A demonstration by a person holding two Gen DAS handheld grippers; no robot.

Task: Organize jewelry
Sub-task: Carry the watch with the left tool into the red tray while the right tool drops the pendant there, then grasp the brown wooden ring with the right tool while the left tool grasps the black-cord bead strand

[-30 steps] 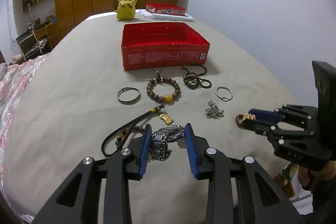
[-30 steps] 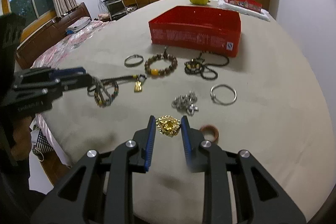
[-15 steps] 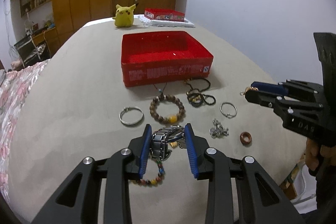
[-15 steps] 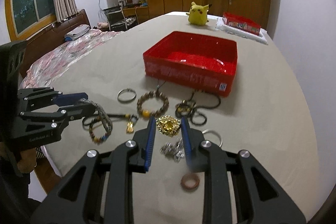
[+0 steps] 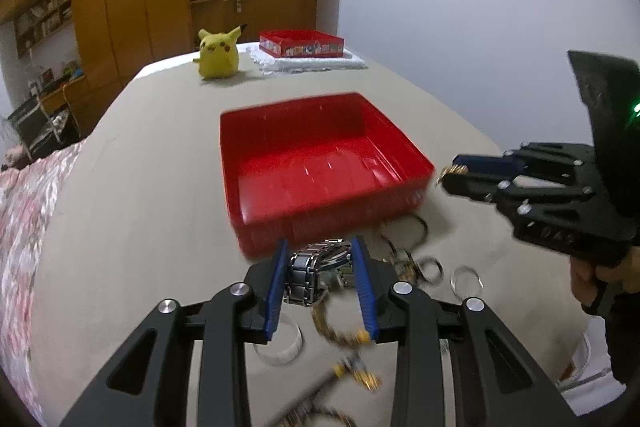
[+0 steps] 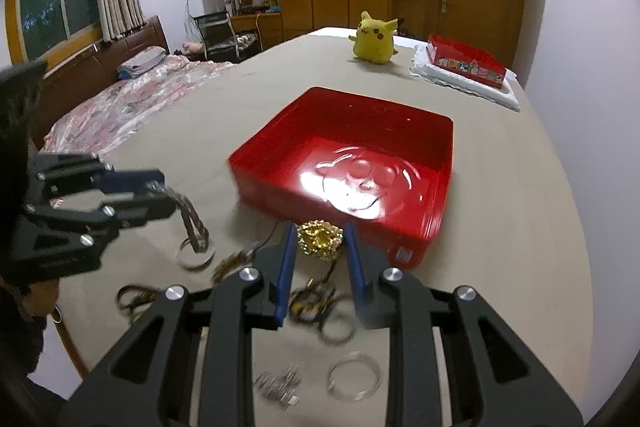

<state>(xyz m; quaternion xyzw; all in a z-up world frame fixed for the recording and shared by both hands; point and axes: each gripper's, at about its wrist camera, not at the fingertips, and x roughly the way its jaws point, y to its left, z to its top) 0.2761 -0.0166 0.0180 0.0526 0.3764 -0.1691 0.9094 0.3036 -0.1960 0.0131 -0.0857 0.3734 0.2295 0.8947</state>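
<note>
Red tray mid-bench, bare inside. Left gripper just short of its near wall, angled down, jaws clamped on steel watch. Right gripper alongside, tilted down, jaws narrowly pinching gold bracelet.

Black angular gripper frames, silver screws, ribbed blue fingers, green indicator light

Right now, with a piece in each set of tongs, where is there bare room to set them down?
The red tray looks empty inside: its whole floor is free. Bare cloth lies between the tray and the yellow plush, and left of the tray toward the floral bedding. It is crowded just in front of the tray, where bangles and chains lie.
</note>
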